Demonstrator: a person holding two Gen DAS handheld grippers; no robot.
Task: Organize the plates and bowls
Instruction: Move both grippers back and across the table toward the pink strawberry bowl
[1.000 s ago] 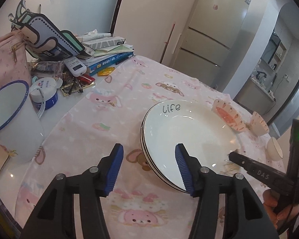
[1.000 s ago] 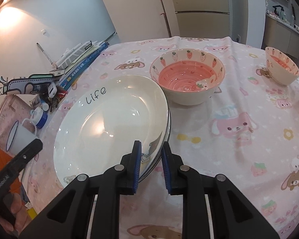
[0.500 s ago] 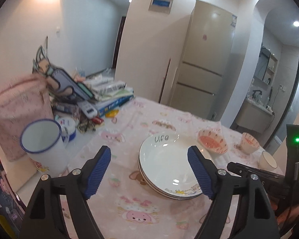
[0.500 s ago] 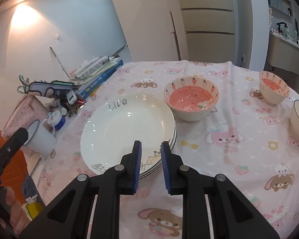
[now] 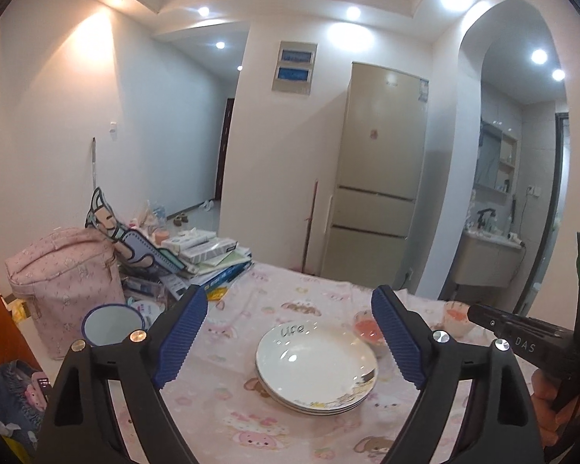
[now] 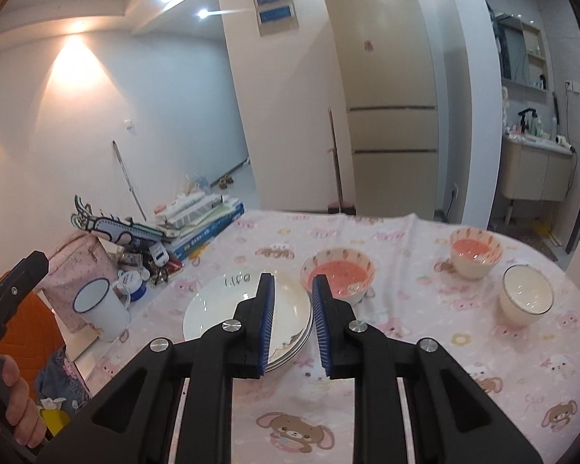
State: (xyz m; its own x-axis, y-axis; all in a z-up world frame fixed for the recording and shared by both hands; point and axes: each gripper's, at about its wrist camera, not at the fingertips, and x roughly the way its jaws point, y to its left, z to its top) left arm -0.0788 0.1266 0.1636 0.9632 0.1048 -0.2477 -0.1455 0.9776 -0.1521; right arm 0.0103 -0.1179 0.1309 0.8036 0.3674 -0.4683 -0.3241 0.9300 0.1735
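Plates stacked, both grippers up over the table

Left gripper [image 5: 288, 332] opening wide, holding nothing; right gripper [image 6: 292, 317] nearly closed, empty, above the plate stack [image 5: 316, 367].

Stack of white plates [image 6: 220, 305], "life" lettered on the top rim, beside two pink bowls [image 6: 338, 276] [image 6: 475, 257] and a white bowl [image 6: 526, 297], all upright.

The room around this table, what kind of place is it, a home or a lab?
Most likely a lived-in home's dining area. A tall fridge stands behind a table with a cartoon-print tablecloth, books are piled at its edge, and a washbasin nook opens through an archway.
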